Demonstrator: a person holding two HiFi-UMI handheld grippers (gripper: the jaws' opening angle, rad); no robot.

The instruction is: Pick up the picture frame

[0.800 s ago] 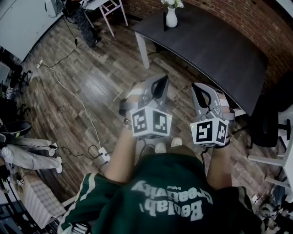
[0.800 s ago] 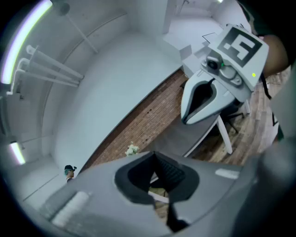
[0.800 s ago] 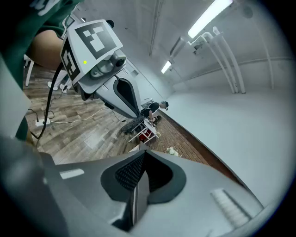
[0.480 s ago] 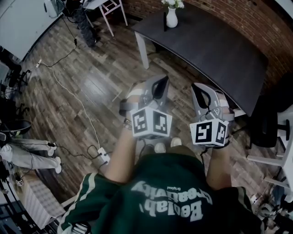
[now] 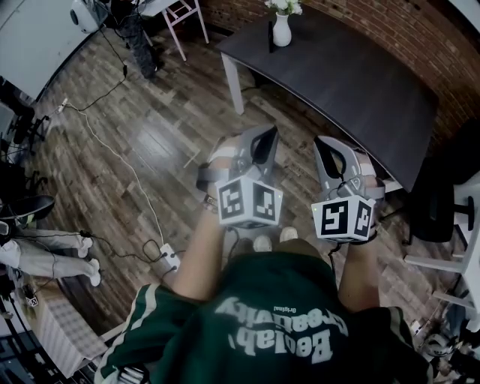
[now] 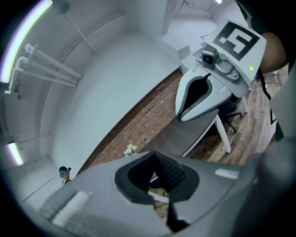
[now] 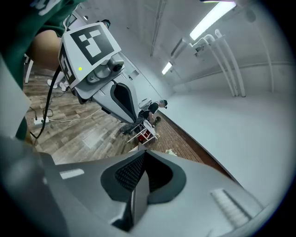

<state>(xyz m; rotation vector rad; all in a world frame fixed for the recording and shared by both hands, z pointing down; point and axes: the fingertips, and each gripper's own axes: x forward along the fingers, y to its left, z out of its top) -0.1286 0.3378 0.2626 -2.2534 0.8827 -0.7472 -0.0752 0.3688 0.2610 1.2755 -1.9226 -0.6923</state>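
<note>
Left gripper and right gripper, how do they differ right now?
In the head view, the left gripper shows against wood floor, while the right gripper sits beside the dark table's near edge. The left gripper reaches slightly higher in the picture than the right gripper. Both are shut and empty.

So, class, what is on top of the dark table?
The table bears a white vase of flowers at its far corner, with a slim dark upright thing beside it, too small to identify. The right gripper covers part of the near edge.

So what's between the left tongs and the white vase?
Head view: only wooden floor and bare dark tabletop separate the left tongs from the white vase.
</note>
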